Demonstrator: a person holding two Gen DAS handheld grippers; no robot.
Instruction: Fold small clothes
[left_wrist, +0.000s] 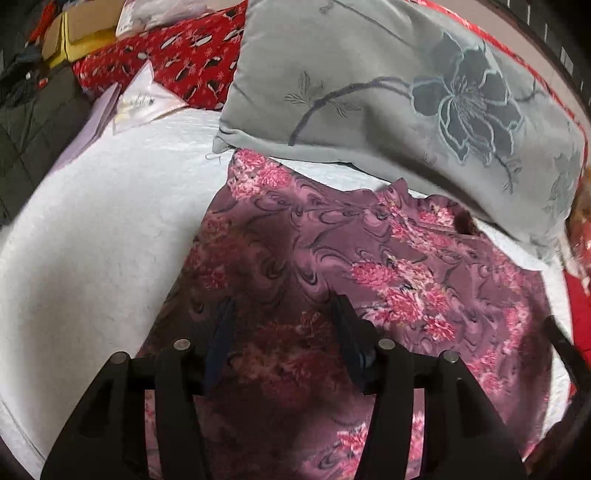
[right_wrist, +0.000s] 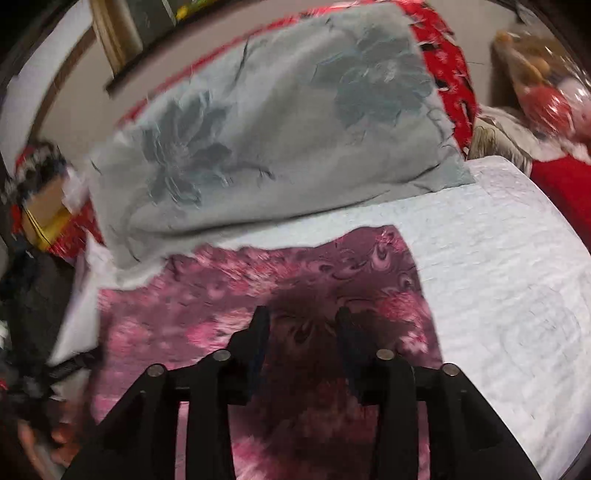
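With both the left gripper (left_wrist: 282, 314) and right gripper (right_wrist: 301, 321) parted and empty above the floral garment (left_wrist: 332, 266), we risk snagging and rumpling it at lower centre.

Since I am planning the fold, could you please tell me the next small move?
Probably lower both tongs, left and right, to the near edge of the pink floral garment: it lies flat on the white quilt, and both tongs are open with nothing between them.
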